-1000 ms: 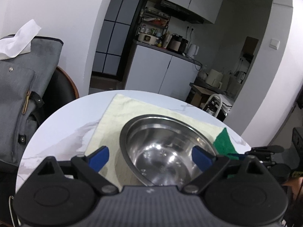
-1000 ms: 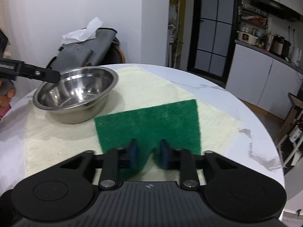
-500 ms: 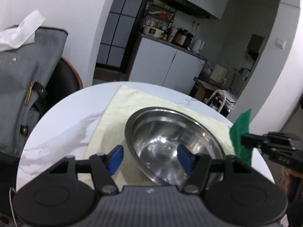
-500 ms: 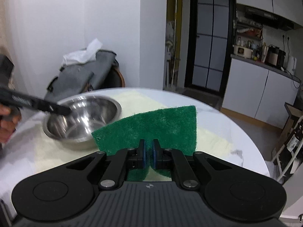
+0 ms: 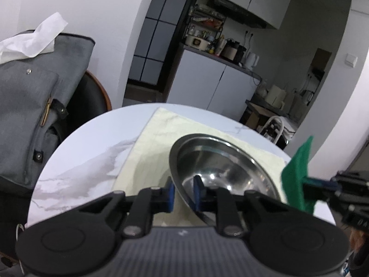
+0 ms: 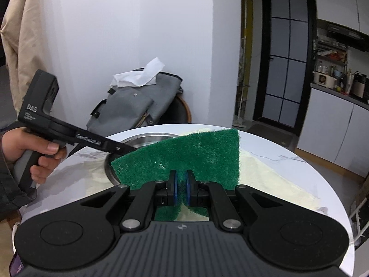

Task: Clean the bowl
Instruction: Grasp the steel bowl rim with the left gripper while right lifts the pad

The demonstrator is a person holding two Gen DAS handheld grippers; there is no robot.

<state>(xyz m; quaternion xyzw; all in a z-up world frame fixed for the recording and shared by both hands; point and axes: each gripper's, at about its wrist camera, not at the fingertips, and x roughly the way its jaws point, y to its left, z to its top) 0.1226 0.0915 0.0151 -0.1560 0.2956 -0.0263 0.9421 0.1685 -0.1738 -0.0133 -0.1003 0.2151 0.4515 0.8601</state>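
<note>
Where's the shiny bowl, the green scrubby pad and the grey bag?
bowl (image 5: 221, 161): left wrist view, on its inner wall.
pad (image 6: 184, 152): right wrist view, on the middle of its green face.
bag (image 5: 25, 97): left wrist view, on its front panel.

Left claw just closed on bowl rim; right claw grips green pad.

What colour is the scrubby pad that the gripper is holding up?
The scrubbing pad is dark green. It shows best in the right wrist view.
</note>
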